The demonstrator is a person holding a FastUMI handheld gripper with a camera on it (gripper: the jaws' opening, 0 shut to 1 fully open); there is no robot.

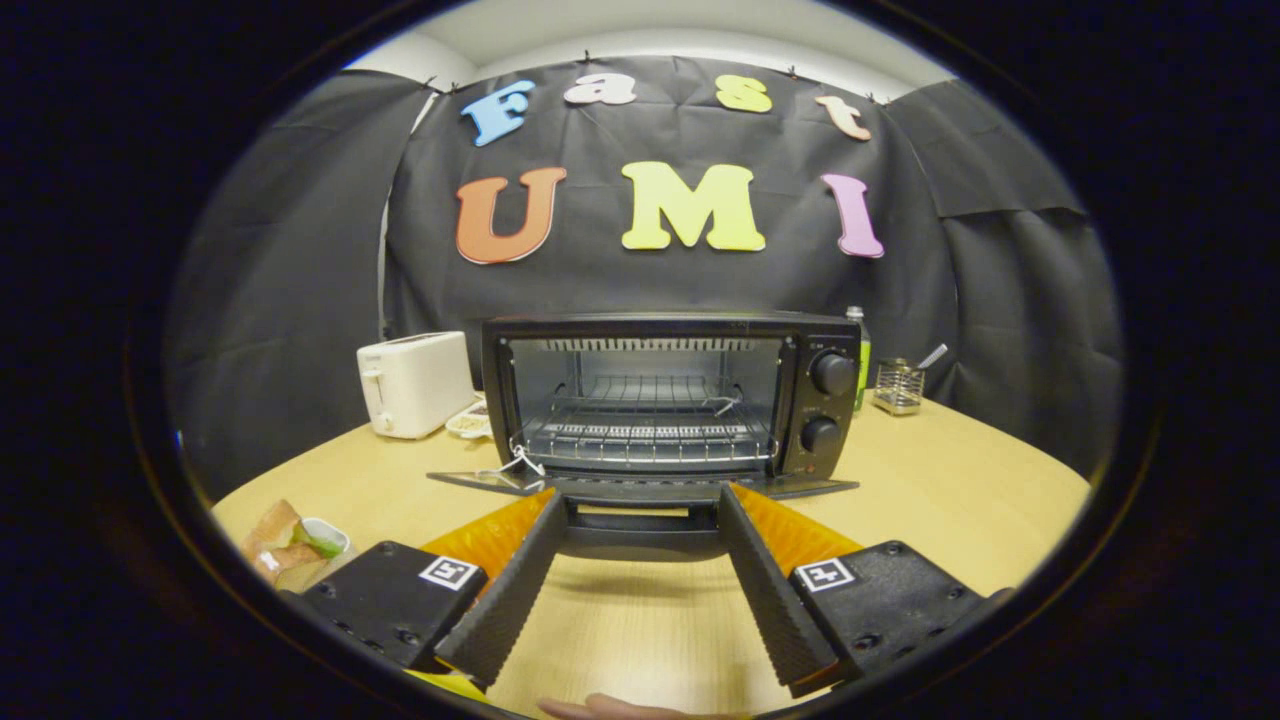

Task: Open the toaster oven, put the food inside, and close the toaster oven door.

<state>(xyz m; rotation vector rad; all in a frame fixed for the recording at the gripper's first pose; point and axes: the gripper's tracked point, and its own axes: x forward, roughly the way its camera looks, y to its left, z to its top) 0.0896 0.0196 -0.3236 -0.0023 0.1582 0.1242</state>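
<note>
1. Black and boxy, the toaster oven (670,400) stands mid-desk, just beyond the tool (640,505); its glass door (640,487) is already folded down flat toward the near side, and the wire rack (648,415) inside is bare.
2. The tool's two fingers (510,590) are spread wide apart and hold nothing; their tips sit at the near edge of the lowered door, on either side of its handle (640,530).
3. The food (290,545) lies at the near left of the wooden desk (950,500), well apart from the fingers: a small tray with something green in it, beside brown paper. What exactly it is I cannot tell.
4. Judging by this, the opening is done and fetching the food comes next.
5. To do that well, I would draw the tool back clear of the door handle before swinging left, so the door is not knocked.
6. Approach the food low and square, with one finger on each side, and close only when both flank it.
7. A white pop-up toaster (415,382) stands at the far left of the oven and a mesh holder (898,386) at its far right; neither is in the way.
</note>
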